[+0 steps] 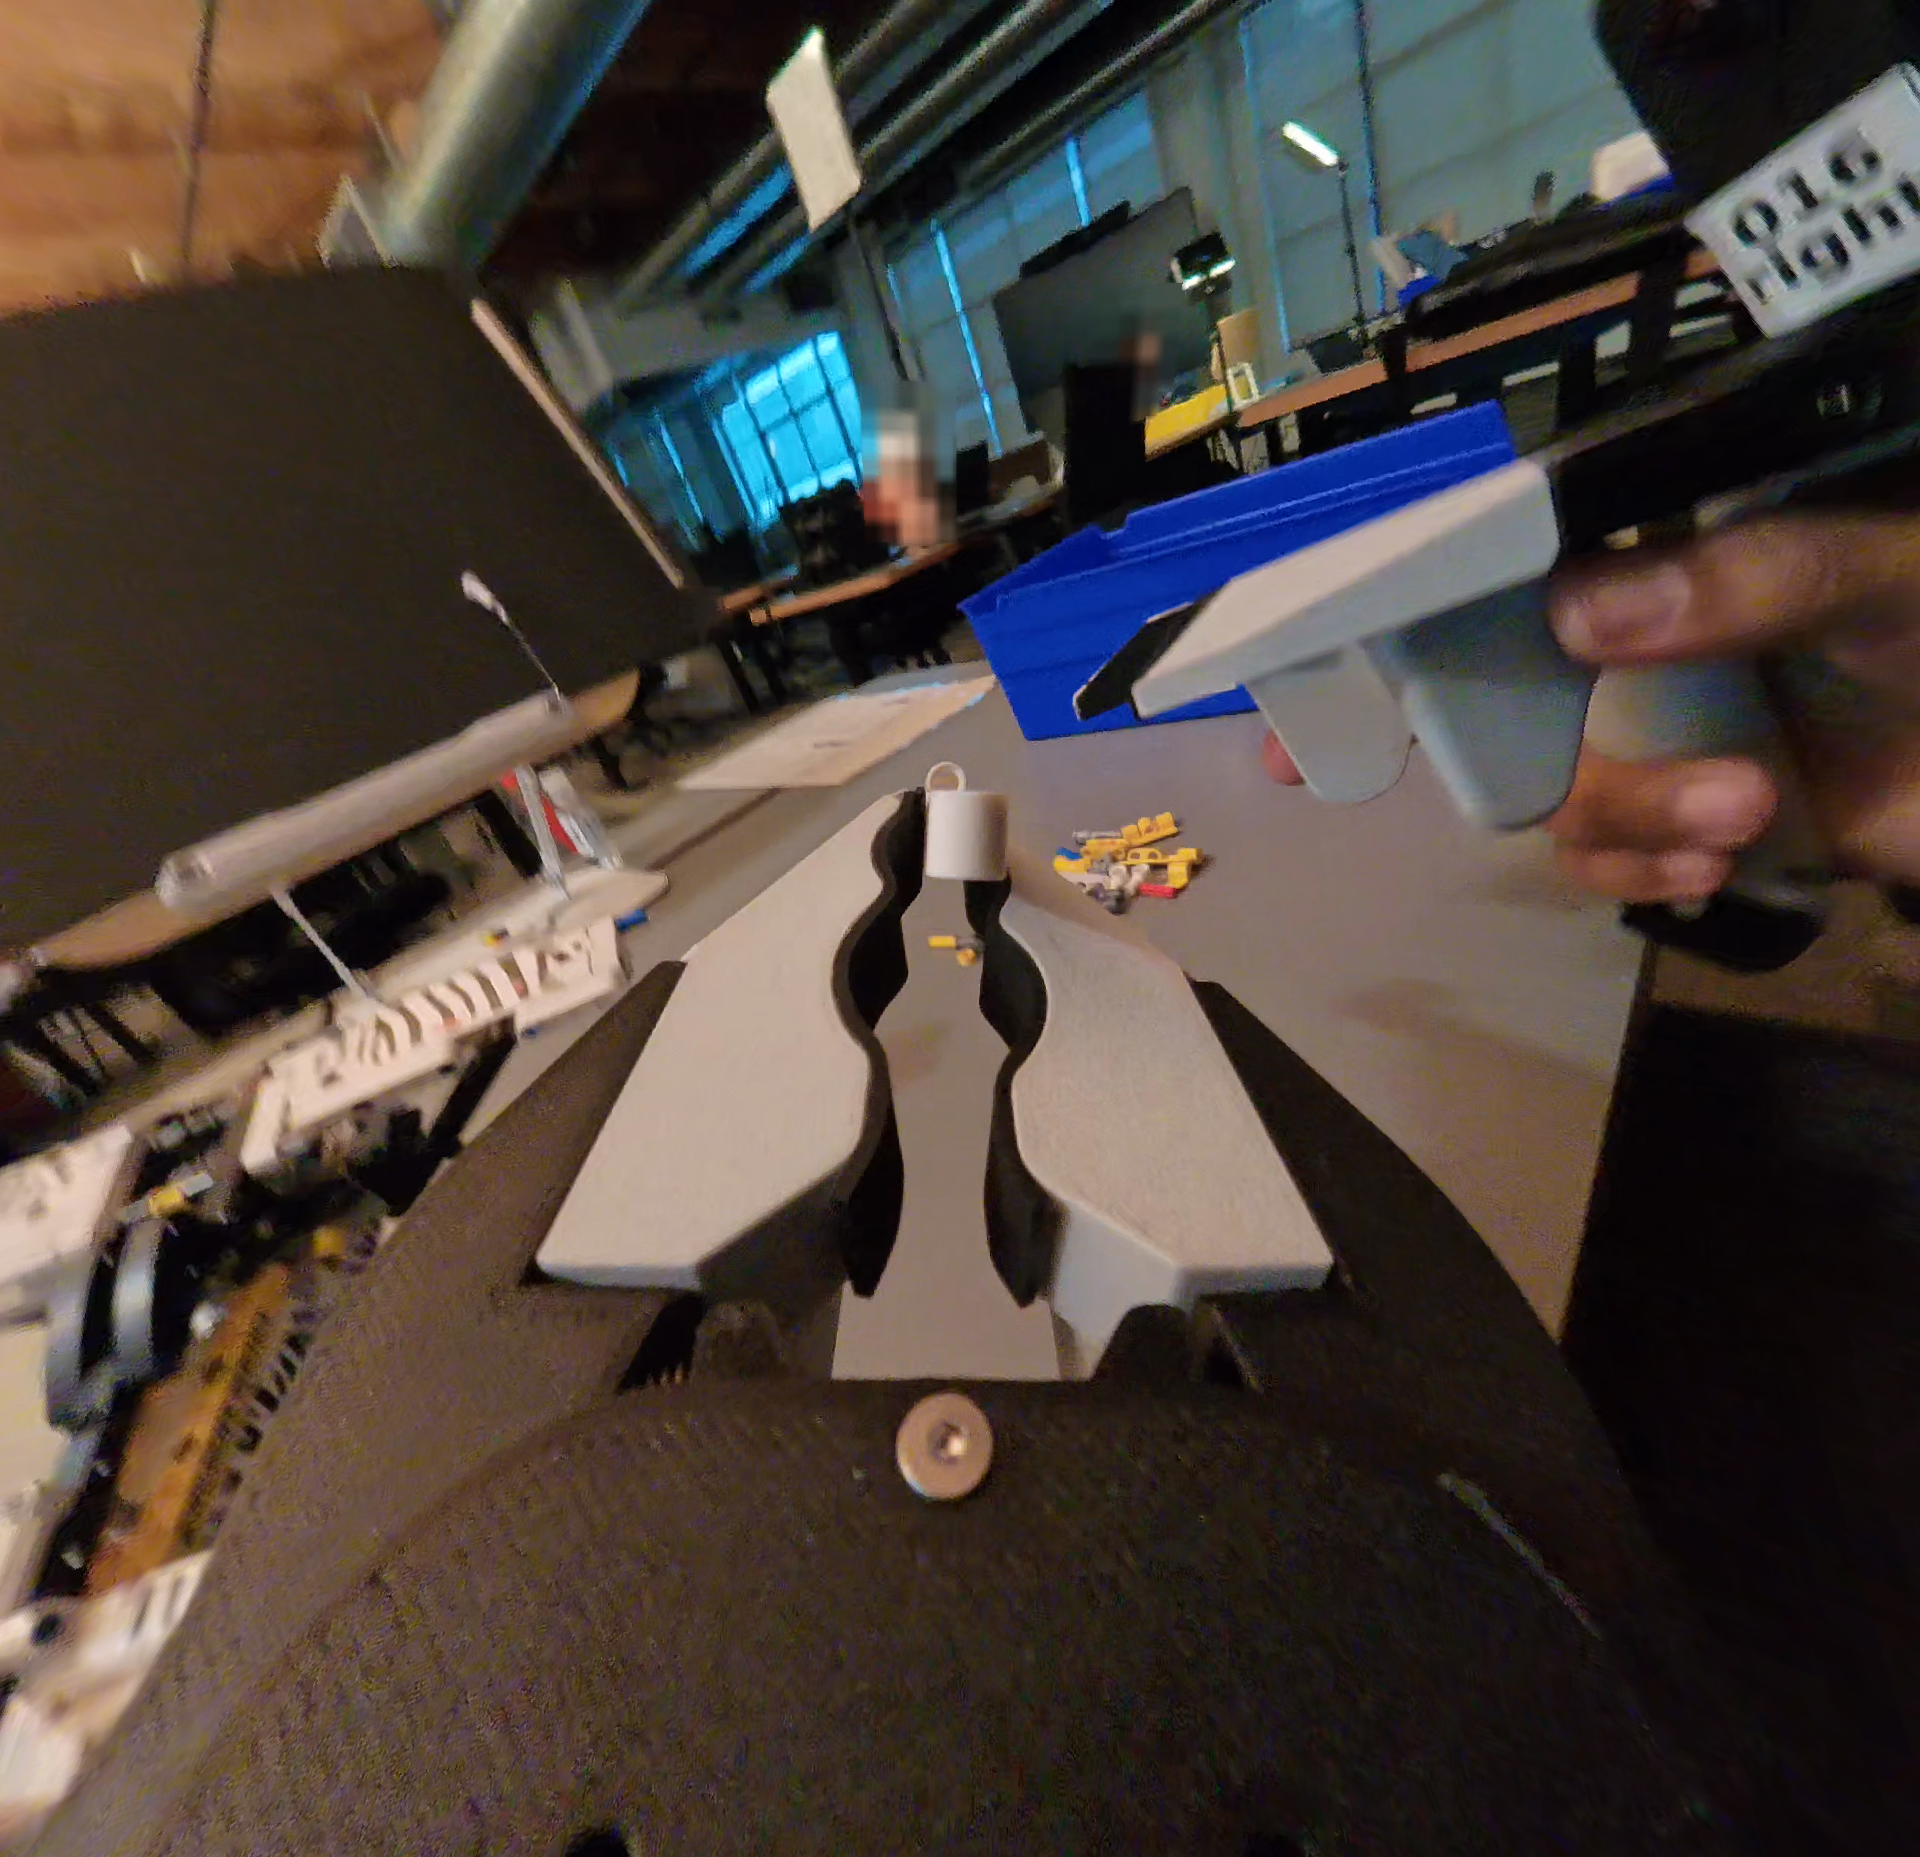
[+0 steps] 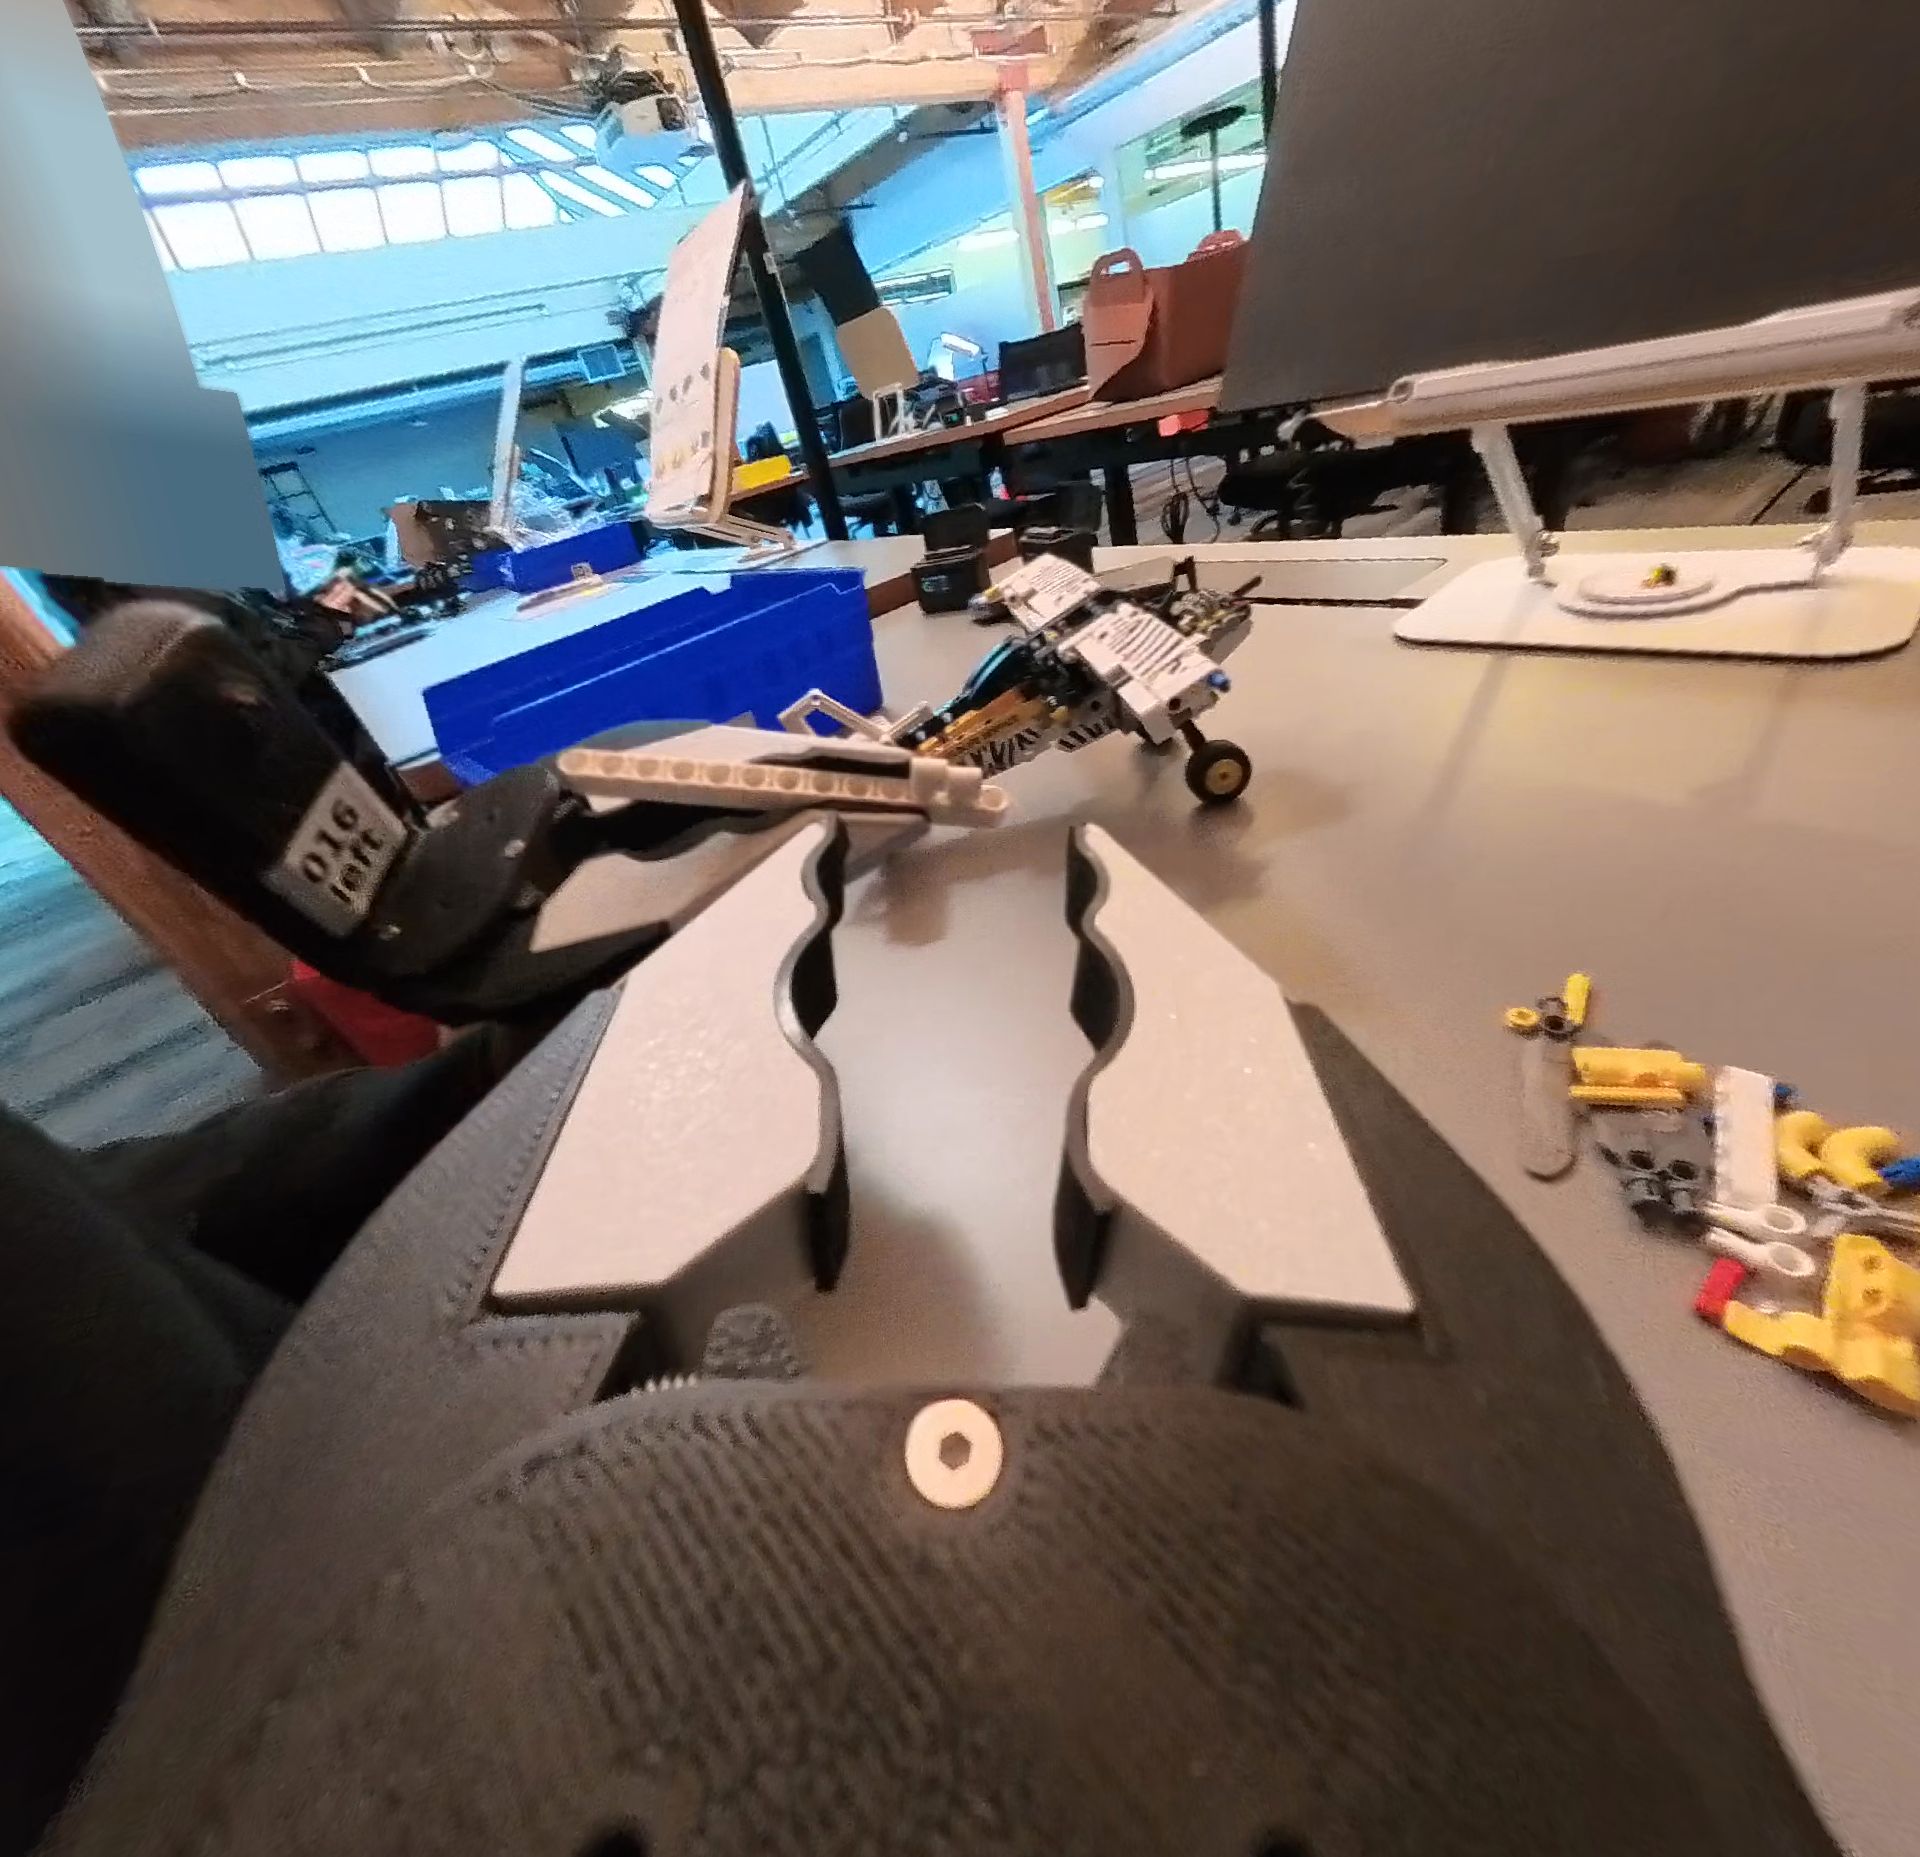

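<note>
My left claw [image 1: 961, 841] clamps a light, stiff white perforated beam [image 2: 790, 773] endwise; my right claw [image 2: 951, 851] gapes apart, bare, near it.

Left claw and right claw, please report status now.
Left claw shut on a white holed beam. Right claw open, holds nothing, above grey table. Toy plane model ahead; loose small parts to the right.
</note>
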Motion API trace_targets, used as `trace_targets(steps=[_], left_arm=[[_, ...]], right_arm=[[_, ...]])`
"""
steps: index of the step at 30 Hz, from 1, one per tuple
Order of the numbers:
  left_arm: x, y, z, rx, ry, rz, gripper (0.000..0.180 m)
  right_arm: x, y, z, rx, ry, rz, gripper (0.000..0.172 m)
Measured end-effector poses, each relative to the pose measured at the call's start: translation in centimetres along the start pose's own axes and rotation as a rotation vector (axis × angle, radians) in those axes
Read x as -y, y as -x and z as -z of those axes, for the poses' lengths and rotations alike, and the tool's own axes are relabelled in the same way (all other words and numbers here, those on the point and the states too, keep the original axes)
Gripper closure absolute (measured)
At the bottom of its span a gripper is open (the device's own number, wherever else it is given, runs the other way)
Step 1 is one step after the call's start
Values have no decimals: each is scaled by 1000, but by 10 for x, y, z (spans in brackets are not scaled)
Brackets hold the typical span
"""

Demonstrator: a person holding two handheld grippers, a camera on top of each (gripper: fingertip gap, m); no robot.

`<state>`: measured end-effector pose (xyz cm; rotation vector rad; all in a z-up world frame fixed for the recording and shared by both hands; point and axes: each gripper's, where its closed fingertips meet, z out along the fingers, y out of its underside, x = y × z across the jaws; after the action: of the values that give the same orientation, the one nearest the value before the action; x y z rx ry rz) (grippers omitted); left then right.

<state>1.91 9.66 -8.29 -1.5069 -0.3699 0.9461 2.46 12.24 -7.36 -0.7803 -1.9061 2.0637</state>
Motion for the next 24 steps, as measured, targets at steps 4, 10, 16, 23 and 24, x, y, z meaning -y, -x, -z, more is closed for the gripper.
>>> trace_targets(steps=[4,10,16,23,24], left_arm=[[1,-7,-3,-40,-50,-122,177],[1,-40,-8,-287,-54,-27,176],[6,-65,9,-740,67,504,177],[-9,-88,26,-833,213,408,177],[-10,-91,28,-843,218,408,178]], right_arm=[[-1,4,-2,-73,53,80,138],[-3,18,7,-141,108,460,161],[-12,26,30,34,224,511,155],[-44,40,42,292,484,491,159],[-48,39,42,303,513,512,159]])
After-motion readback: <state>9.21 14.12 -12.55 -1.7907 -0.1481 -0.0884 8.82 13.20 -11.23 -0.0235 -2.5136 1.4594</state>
